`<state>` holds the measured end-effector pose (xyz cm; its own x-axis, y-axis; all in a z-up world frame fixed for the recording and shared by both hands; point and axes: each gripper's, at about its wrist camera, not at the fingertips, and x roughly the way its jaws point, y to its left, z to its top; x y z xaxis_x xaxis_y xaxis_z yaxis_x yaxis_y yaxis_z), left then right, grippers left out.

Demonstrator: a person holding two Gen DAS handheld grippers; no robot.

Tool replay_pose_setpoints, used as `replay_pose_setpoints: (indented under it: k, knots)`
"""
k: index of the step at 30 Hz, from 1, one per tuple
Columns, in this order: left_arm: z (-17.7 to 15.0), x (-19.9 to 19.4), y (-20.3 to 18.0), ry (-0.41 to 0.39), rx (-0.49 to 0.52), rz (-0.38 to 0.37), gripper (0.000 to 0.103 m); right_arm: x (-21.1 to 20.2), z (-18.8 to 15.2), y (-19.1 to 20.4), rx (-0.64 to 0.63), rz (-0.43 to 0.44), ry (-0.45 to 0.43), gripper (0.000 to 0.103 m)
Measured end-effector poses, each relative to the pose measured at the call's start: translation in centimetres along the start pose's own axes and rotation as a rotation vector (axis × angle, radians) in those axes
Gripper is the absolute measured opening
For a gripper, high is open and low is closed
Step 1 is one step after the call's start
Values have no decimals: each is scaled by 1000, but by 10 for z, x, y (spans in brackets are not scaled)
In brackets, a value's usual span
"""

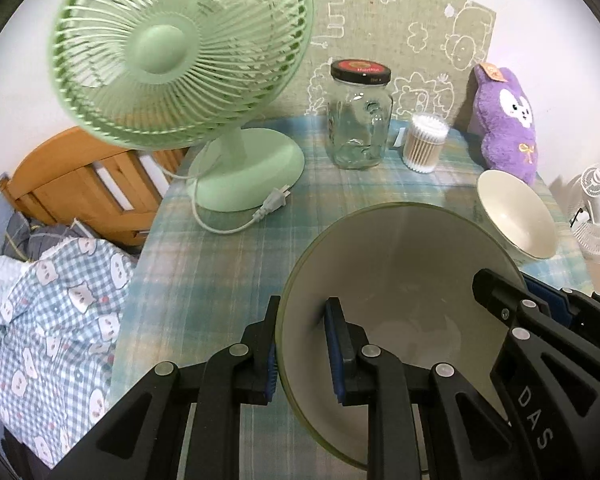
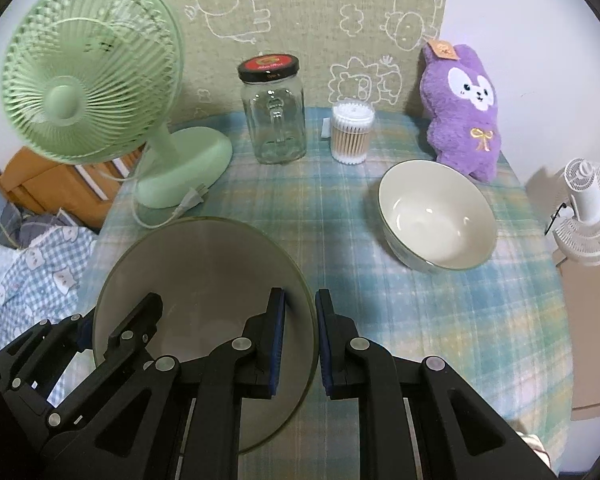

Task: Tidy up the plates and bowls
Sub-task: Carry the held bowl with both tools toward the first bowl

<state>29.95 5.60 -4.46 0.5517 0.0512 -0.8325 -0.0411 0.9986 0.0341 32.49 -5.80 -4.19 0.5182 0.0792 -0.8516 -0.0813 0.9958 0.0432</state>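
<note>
Your table (image 2: 440,320) wears a blue-green plaid cloth. Along its far edge, against the wall, you have a green fan (image 2: 88,76) at the left, its base on the cloth and its plug (image 2: 194,196) and cord lying loose in front of the base. Beside it stands a glass jar (image 2: 274,114) with a black lid, then a tub of cotton swabs (image 2: 352,132), then a purple plush (image 2: 462,108) at the right. A white bowl (image 2: 438,220) sits upright just in front of the plush.
</note>
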Motion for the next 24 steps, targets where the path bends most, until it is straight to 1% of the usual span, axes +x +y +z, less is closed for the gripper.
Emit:
replay_pose_setpoints:
  k: [12, 18, 24]
  knots:
    - [-31, -69, -10, -43, -24, 29, 18, -71, -33, -9, -16, 33, -34, 18]
    - [-56, -96, -19, -59, -15, 31, 18, -100, -61, -15, -24, 40, -40, 18]
    - [-87, -111, -27, -55, -23, 38, 18, -114, -95, -22, -41, 41, -30, 18]
